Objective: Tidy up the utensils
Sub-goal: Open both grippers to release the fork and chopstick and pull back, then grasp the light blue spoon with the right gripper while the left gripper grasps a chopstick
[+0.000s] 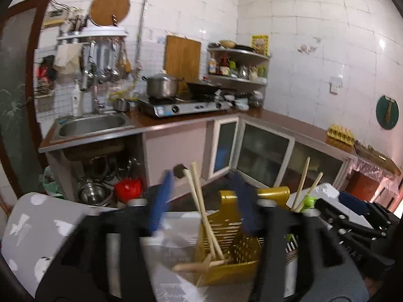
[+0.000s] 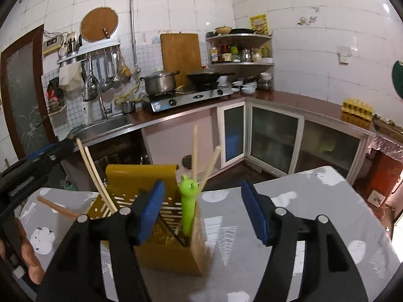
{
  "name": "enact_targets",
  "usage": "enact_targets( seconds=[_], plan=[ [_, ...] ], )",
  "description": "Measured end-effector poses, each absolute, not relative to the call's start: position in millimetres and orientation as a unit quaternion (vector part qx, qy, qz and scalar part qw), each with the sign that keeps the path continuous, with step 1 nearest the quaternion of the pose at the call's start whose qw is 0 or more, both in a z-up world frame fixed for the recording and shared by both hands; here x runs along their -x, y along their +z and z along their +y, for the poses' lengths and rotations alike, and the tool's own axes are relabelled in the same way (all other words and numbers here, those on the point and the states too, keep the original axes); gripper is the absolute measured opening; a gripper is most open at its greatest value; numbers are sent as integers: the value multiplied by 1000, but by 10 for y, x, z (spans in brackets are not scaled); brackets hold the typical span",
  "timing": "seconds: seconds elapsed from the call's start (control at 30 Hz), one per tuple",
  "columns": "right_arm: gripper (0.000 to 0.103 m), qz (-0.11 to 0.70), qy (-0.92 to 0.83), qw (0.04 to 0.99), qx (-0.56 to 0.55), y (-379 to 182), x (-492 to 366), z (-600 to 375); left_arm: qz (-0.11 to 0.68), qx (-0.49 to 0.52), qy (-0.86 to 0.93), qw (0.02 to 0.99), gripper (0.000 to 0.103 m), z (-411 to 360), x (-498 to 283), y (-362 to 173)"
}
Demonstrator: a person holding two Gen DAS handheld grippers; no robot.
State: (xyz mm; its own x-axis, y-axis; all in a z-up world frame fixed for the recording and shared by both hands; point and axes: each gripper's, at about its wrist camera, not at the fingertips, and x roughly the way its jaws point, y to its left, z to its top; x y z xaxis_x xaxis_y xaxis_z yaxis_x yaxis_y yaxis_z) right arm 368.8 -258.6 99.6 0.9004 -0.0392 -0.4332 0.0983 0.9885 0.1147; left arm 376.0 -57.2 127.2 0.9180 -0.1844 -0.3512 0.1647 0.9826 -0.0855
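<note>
A gold perforated utensil holder [image 1: 231,249] [image 2: 161,231] stands on a table with a grey patterned cloth [image 2: 289,214]. Wooden chopsticks [image 1: 201,206] [image 2: 94,171] lean in its left compartment, and more chopsticks [image 2: 201,161] [image 1: 303,188] stand with a green frog-topped utensil [image 2: 187,206] in another. A wooden utensil [image 2: 56,207] lies against the holder's left side, also in the left wrist view [image 1: 194,265]. My left gripper [image 1: 201,209] is open, just before the holder. My right gripper [image 2: 201,211] is open and empty, its left finger beside the holder.
A sink [image 2: 100,128], gas stove [image 2: 186,98] with pot [image 2: 160,83] and wok sit on the counter behind. Glass-door cabinets [image 2: 274,143] run below. An egg carton [image 2: 356,108] is at right. Metal bowls and a red item [image 1: 127,186] sit under the sink.
</note>
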Motion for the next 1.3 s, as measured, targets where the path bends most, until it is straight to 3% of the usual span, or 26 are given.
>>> enact_targets(
  seconds=[0.17,0.3,0.83,1.17,1.23,1.3],
  plan=[
    [67,232,-63,969,-56,1158,-3289,-2637,170,41,-75,982,89,-326,-3303,1490],
    [70,249,-84,964,-49,1119,-2953,-2641,171,42,-71,982,98,-138,-2926,1485],
    [70,365,-121,922,-56,-40,-1766,-2325,300,42,-58,951,98,365,-2036,270],
    [69,413,-138,896,-86,-418,-1438,-2228,335,29,-67,939,98,393,-1787,-97],
    [65,421,-137,892,-94,-435,-1434,-2209,336,25,-69,939,98,380,-1777,-121],
    [51,433,-136,886,-98,-473,-1458,-2185,337,18,-68,939,98,338,-1783,-112]
  ],
)
